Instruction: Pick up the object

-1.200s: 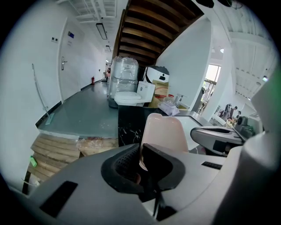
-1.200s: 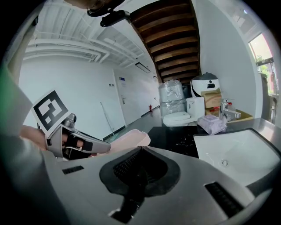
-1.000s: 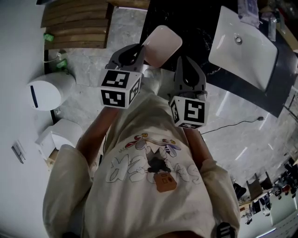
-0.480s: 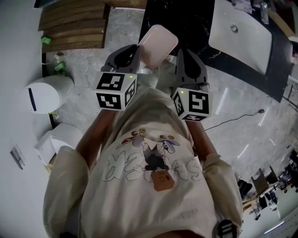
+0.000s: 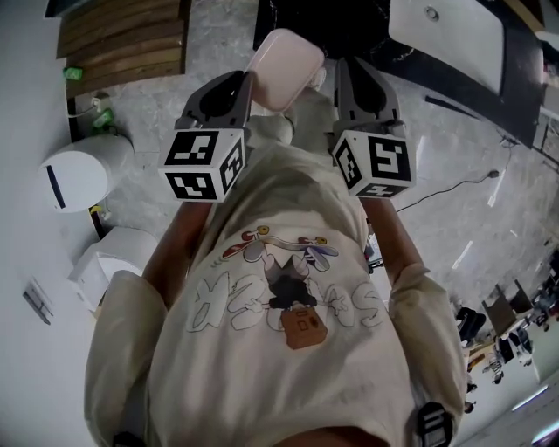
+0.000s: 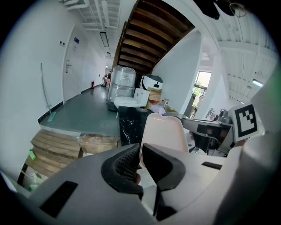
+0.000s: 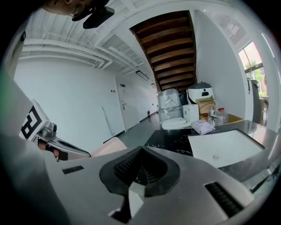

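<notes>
A: State of left gripper (image 6: 140,154)?
B: I have it clamped on one edge of the pale pink tray (image 6: 166,131), held aloft near the black counter (image 5: 367,30); right gripper (image 7: 139,171) closed, empty.
A: Hazard?
B: Thin edge hold; the tray could pivot and slip out.

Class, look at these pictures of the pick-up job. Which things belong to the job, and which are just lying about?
Part of the job:
- pink tray, edge gripped
- left tool, shut on the tray

Just lying about:
- right tool, shut and empty
- white sink
- black counter
- wooden steps
</notes>
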A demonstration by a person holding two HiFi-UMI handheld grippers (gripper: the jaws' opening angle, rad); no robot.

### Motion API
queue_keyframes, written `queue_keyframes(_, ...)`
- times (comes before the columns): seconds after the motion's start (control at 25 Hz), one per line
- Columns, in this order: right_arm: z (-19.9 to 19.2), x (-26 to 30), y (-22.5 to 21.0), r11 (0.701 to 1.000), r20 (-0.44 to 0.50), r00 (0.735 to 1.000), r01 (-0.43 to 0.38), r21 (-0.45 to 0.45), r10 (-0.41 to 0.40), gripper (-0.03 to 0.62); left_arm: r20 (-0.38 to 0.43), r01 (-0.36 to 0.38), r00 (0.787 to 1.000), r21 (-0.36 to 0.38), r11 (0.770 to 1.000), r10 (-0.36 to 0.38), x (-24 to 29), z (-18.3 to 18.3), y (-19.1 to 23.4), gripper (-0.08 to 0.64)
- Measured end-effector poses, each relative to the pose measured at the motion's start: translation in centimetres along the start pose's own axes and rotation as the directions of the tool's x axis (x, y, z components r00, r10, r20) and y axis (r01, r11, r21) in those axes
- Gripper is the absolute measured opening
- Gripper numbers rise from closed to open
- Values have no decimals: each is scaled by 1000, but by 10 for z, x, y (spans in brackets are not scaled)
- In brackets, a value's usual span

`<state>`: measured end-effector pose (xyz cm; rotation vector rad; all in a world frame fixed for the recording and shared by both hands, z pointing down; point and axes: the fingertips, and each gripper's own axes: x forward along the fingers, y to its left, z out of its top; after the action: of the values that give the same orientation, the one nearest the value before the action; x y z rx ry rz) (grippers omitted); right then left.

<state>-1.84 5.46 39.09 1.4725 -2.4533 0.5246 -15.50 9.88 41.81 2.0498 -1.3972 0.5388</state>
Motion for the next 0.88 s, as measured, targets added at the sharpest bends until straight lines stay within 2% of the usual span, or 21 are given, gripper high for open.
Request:
queue_keyframes(0.28, -7, -12, 1, 1000, -9, 1000, -16, 10, 16, 17, -1, 5, 1000, -11, 1000, -5, -18, -18, -12, 35)
queue_keyframes(0.64, -11, -32, -19, 998, -11, 999, -39, 44, 39, 17, 23, -30, 999, -26, 999, 31, -17, -17, -34, 35)
queue_keyframes(0.88, -19, -62, -20, 999, -29, 998, -47, 6, 47, 17, 13, -41, 999, -42, 998, 41, -20, -29, -63, 35)
